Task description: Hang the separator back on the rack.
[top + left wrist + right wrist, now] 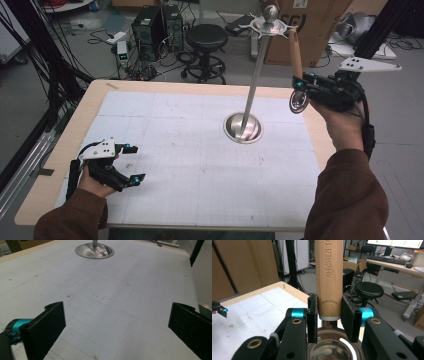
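Observation:
A metal utensil stand (255,80) rises from its round base (243,127) on the white grid mat (190,150), with hook arms at its top (270,22). My right gripper (305,85) is held up at the right of the stand, shut on the lower end of a utensil's wooden handle (296,52). The handle points up toward one hook arm, and the round metal head (299,101) hangs below the jaws. The right gripper view has the handle (329,277) pinched between the pads (348,315). My left gripper (134,163) rests low at the mat's front left, open with nothing between its fingers (47,325).
The stand's base (94,251) lies ahead of the left gripper across bare mat. Beyond the table's far edge stand a black stool (206,37), computer towers (155,25), cables and a cardboard box (310,25). The wooden table rim (85,110) borders the mat.

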